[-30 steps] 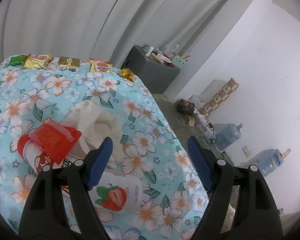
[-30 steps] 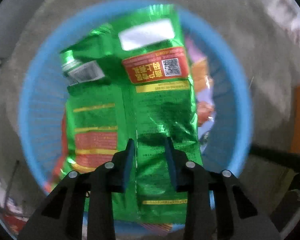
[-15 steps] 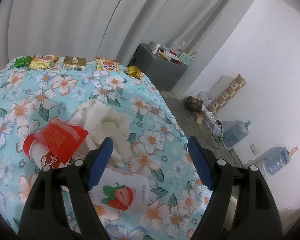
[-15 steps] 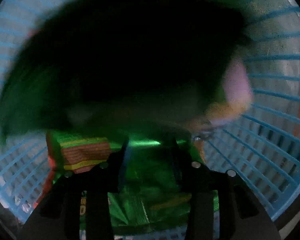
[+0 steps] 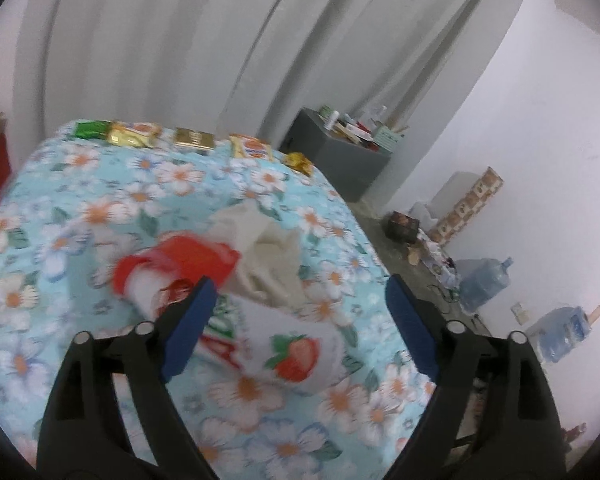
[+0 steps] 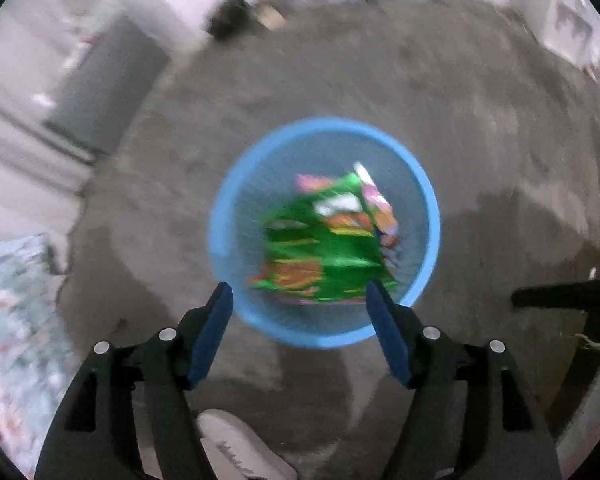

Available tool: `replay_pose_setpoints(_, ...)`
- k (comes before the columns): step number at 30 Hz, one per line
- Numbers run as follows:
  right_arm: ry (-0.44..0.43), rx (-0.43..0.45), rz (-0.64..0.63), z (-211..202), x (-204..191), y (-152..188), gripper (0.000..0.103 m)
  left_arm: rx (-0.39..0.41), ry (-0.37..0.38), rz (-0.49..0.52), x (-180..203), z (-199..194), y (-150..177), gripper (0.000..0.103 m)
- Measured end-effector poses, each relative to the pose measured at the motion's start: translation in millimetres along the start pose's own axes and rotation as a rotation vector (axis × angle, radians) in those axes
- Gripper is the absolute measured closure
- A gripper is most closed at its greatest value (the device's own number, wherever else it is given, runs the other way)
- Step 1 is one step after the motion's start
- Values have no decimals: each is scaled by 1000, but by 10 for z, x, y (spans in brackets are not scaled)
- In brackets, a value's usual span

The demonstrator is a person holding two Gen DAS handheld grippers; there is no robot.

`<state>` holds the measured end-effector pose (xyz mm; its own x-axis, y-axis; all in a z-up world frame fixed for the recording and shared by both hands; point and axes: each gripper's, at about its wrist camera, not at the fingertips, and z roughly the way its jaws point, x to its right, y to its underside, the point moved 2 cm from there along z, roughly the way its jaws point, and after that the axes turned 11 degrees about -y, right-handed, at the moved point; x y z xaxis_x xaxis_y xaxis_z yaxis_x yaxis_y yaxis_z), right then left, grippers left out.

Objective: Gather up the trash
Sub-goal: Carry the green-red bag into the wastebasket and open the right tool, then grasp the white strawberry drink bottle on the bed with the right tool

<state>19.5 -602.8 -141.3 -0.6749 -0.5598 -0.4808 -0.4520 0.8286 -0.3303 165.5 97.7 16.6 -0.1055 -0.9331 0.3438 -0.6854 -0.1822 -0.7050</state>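
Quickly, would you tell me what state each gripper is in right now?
Left gripper: open, holding nothing, over the strawberry pack.
Right gripper: open, empty, above the blue basket.

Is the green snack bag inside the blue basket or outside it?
Inside. The green snack bag lies within the blue basket rim; the right gripper is open above.

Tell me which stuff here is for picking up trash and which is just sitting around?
For the job:
- blue basket
- green wrapper inside it
- strawberry packet
- red-capped bottle
- crumpled tissue

Just lying about:
- water jugs
- grey cabinet
- curtain
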Motion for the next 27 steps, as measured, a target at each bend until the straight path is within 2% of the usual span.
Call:
replay_pose_setpoints(4, -147, 71, -173, -476, -912, -13, 34, -10, -63, -13, -214, -94, 148, 20)
replay_pose_setpoints(8, -331, 72, -434, -689, -2127, 282, 31, -64, -166, -28, -459, -86, 339, 19)
replay_pose_setpoints(11, -484, -26, -690, -732, -3190, 830, 31, -84, -206, -56, -651, -104, 478, 19)
replay_pose_setpoints(14, -580, -147, -878, -702, -3941, 1406, 31, -100, -204, -122, -880, -130, 598, 19)
replay_pose_setpoints(15, -607, -201, -968, -634, -4213, 1696, 31, -102, -206, -147, -966, -142, 643, 19)
replay_pose_setpoints(18, -646, -279, -1143, -545, -4803, 2328, 31, -115, -229, -203, -1180, -143, 738, 19)
replay_pose_setpoints(20, -653, -349, -1162, -385, -5059, 2598, 31, -116, -234, -243, -1313, -143, 795, 19)
replay_pose_setpoints(24, -643, -411, -1214, -181, -5411, 2964, 31, -86, -216, -252, -1434, -167, 843, 19)
replay_pose_setpoints(26, -611, -446, -1259, -41, -5544, 3134, 31, -70, -200, -239, -1454, -173, 847, 19)
replay_pose_setpoints(27, -581, -496, -1282, 28, -5590, 3229, 31, -65, -188, -233, -1464, -167, 854, 19)
